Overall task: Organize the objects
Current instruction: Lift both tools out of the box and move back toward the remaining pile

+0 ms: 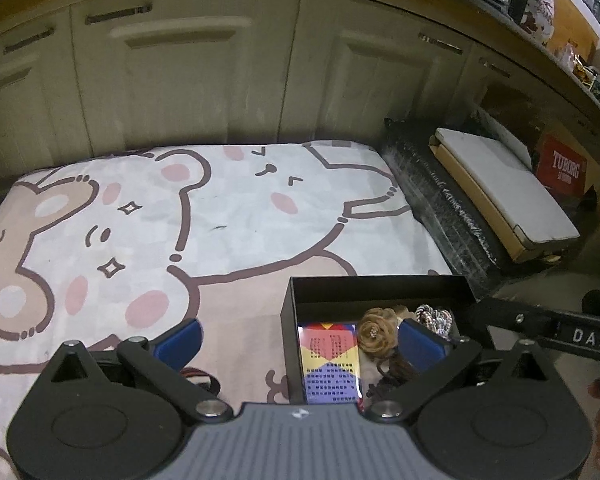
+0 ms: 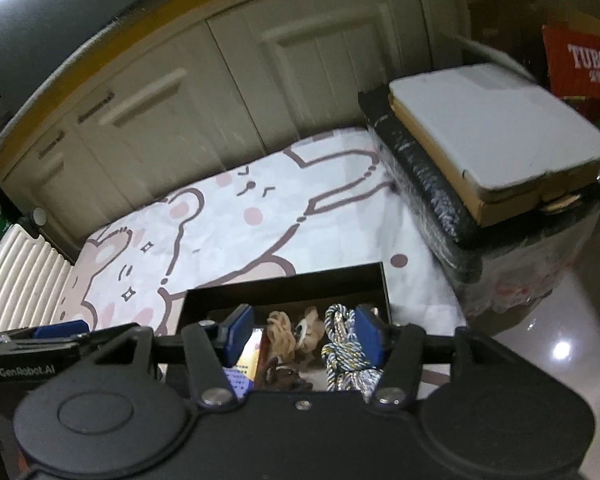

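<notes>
Already the black box (image 1: 374, 292) sits at the near right corner of the cartoon-bear mat (image 1: 204, 216), and it holds what look like the task's small things: a colourful card pack (image 1: 332, 364) lying flat on the left, a tan fabric flower scrunchie (image 1: 378, 334) in the middle, and a twisted blue-and-silver cord (image 2: 346, 354) on the right. Both tools hang over it with nothing between their blue pads; the left gripper (image 1: 300, 342) stands wide apart, straddling the box's left wall, and the right gripper (image 2: 302, 336) is also apart, above the scrunchie and cord. By the look of them, the scrunchie and cord are light, soft and squashy, so a pinch across the bulk should hold, though loose loops could snag on a pad. The card pack looks stiff and glossy, probably slippery; its long edges seem the better hold. Lifted by one thin wall, the box itself might tip.
</notes>
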A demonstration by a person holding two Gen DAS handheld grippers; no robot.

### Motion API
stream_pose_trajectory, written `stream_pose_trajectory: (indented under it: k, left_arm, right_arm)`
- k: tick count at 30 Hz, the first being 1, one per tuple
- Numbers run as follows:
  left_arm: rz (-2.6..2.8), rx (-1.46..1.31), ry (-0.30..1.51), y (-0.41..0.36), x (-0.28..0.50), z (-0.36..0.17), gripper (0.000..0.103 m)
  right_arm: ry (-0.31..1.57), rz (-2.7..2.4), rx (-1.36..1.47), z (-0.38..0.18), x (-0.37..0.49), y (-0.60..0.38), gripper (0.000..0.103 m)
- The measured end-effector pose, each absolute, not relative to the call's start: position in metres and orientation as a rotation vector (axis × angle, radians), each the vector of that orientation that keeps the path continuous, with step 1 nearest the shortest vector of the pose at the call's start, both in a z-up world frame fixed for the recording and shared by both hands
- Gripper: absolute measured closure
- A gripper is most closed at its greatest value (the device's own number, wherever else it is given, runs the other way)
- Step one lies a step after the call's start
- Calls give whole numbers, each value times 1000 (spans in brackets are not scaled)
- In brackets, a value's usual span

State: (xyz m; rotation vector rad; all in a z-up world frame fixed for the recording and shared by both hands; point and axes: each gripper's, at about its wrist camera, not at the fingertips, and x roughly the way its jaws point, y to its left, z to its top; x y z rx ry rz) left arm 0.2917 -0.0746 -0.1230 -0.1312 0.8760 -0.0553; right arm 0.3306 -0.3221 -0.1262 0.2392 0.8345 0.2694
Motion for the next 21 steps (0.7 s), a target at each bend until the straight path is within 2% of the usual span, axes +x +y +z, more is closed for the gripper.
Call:
stream_pose_trajectory:
  k: [14, 21]
  left_arm:
    - [-7, -121, 881, -67, 251, -102, 0]
    - [8, -104, 912, -67, 232, -99, 0]
  right_arm:
    - [801, 274, 192, -98, 283, -317, 43]
    - [809, 231, 135, -90, 260, -319, 32]
